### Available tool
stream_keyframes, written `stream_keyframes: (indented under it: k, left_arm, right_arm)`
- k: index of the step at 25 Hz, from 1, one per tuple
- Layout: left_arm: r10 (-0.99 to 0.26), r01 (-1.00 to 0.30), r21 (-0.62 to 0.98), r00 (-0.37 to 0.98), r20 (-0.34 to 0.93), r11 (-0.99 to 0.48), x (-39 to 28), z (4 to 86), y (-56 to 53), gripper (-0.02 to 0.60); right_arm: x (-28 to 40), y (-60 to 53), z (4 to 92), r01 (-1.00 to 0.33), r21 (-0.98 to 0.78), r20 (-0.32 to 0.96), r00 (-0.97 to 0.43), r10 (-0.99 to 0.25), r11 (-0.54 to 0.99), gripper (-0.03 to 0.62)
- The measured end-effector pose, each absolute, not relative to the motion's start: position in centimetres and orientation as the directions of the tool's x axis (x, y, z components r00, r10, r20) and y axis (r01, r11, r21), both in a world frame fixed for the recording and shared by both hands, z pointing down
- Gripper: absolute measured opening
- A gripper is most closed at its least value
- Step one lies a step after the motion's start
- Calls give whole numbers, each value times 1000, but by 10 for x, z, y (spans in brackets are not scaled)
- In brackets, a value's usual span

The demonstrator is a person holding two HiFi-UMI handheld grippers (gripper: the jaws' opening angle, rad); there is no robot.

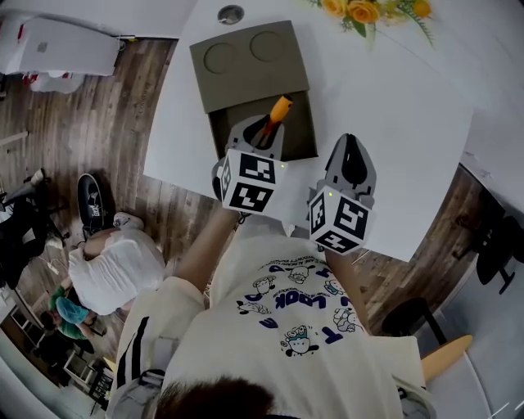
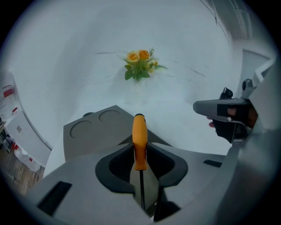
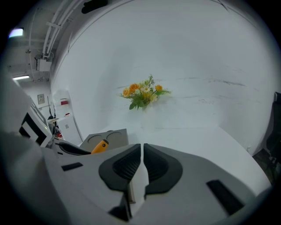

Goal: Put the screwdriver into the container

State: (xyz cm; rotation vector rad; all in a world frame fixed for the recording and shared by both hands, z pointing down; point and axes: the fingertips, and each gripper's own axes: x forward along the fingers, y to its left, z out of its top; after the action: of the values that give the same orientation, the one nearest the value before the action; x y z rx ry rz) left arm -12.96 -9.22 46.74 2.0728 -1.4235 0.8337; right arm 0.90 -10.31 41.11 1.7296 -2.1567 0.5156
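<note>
My left gripper (image 1: 264, 132) (image 2: 140, 165) is shut on a screwdriver with an orange handle (image 1: 280, 109) (image 2: 139, 140); the handle points forward past the jaws and the thin shaft runs back between them. It hangs over the open compartment of a grey-brown container (image 1: 246, 69) (image 2: 94, 132) on the white table. The container's far half is a lid with two round recesses. My right gripper (image 1: 352, 159) (image 3: 142, 169) is shut with nothing in it, to the right of the container above the table. In the right gripper view the orange handle (image 3: 100, 146) shows at the left.
A bunch of orange and yellow flowers (image 1: 368, 12) (image 2: 140, 65) (image 3: 142, 94) lies at the table's far side. A small round metal fitting (image 1: 230, 14) sits beyond the container. The white table (image 1: 393, 106) ends close to my body; wooden floor, a person and chairs lie to the left.
</note>
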Motion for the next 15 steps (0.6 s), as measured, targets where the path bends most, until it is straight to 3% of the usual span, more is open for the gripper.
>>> stream_keyframes:
  k: [15]
  left_arm:
    - [-485, -887, 54, 300, 821, -458, -128, 520, -89, 97]
  right_arm:
    - [11, -97, 438, -986, -86, 519, -168, -838, 144, 40]
